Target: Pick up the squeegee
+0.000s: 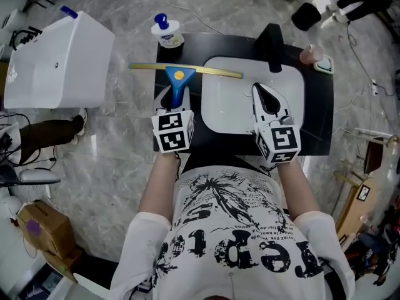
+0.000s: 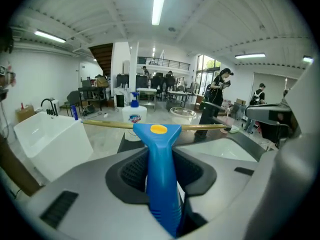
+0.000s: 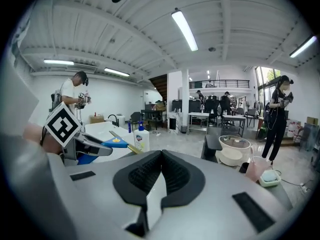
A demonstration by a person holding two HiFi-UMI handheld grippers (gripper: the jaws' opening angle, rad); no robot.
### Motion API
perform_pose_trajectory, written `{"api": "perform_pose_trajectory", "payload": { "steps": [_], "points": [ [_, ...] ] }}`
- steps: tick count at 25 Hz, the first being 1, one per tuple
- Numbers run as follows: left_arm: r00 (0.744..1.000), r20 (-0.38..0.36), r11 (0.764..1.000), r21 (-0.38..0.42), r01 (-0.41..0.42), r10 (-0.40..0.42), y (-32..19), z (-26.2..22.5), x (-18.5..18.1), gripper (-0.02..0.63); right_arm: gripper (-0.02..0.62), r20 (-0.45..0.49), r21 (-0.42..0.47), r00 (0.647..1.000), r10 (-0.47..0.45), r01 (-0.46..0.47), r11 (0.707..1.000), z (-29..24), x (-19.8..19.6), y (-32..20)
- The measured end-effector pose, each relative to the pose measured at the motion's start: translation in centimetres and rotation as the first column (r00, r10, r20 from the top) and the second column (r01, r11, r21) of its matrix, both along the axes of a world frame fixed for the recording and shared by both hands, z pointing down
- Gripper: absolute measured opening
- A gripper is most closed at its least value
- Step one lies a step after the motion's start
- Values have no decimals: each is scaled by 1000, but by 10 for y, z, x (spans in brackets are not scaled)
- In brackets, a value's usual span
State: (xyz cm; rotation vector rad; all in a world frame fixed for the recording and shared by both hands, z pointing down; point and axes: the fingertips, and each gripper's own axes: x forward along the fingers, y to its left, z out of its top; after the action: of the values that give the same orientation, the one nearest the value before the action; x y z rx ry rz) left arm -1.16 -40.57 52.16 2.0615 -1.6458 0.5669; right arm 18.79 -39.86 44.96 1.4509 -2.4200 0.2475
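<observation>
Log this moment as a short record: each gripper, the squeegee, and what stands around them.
left gripper: shut on the blue handle of the squeegee
right gripper: shut, nothing between its jaws, above the white basin
squeegee: brass-coloured blade crosswise ahead of the left gripper, yellow dot on its head
table: black, carries the basin
bottle: white with a blue cap, upright by the table's far left corner
task state: squeegee gripped
</observation>
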Motion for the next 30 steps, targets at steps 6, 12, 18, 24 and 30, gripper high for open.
{"api": "perform_pose_trajectory", "payload": {
  "steps": [6, 12, 18, 24, 30],
  "points": [
    [1000, -19, 986, 166, -16, 19, 20, -75, 1, 138, 15, 39, 110, 999, -15, 10, 994, -59, 5, 23],
    [999, -18, 941, 339, -26, 34, 40, -149, 4, 138, 15, 67, 214, 997, -38, 23, 977, -104, 8, 44],
    [998, -22, 876, 480, -40, 58, 53, -208, 15, 138, 14, 101, 328, 995, -15, -19, 945, -142, 22, 59],
    [997, -7, 839, 541, -61, 77, 58, -235, 30, 138, 14, 92, 365, 995, -28, -8, 931, -157, 32, 66],
    [997, 6, 839, 540, -69, 78, 57, -235, 36, 138, 12, 98, 354, 994, -38, 1, 935, -157, 35, 65]
  ]
}}
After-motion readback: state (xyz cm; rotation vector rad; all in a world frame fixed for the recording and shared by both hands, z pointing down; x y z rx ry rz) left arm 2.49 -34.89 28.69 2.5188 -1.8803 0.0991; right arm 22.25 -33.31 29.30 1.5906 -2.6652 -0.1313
